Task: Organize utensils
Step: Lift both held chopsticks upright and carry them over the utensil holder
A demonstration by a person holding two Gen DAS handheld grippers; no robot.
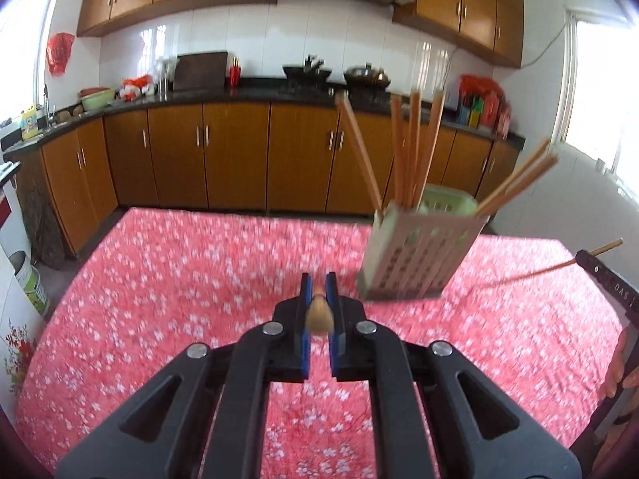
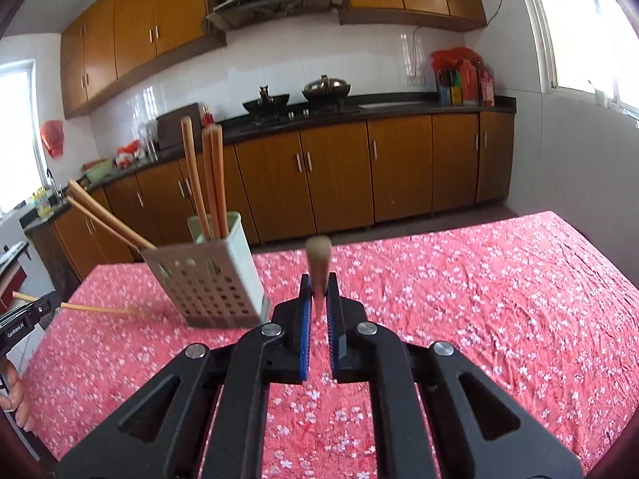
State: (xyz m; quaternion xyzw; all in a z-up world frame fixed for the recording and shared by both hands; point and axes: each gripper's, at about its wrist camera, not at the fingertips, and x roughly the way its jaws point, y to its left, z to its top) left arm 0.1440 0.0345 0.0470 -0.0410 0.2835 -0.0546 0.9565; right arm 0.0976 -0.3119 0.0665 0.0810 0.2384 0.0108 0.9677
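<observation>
A perforated utensil holder (image 1: pixel 419 255) stands on the red flowered tablecloth (image 1: pixel 179 279), with several wooden chopsticks (image 1: pixel 411 151) sticking out of it. It also shows in the right wrist view (image 2: pixel 211 279), with its chopsticks (image 2: pixel 207 175). My left gripper (image 1: pixel 318 291) is shut on a chopstick (image 1: pixel 319 315), left of the holder. My right gripper (image 2: pixel 318 295) is shut on a chopstick (image 2: pixel 318 263), right of the holder. The right gripper's chopstick also shows in the left wrist view (image 1: pixel 539 271), and the left gripper's chopstick in the right wrist view (image 2: pixel 100 310).
Kitchen cabinets (image 1: pixel 239 155) and a dark counter with pans (image 1: pixel 307 74) run behind the table. The table's far edge (image 1: pixel 239 211) is close behind the holder. A bucket (image 1: pixel 32 279) stands on the floor at left.
</observation>
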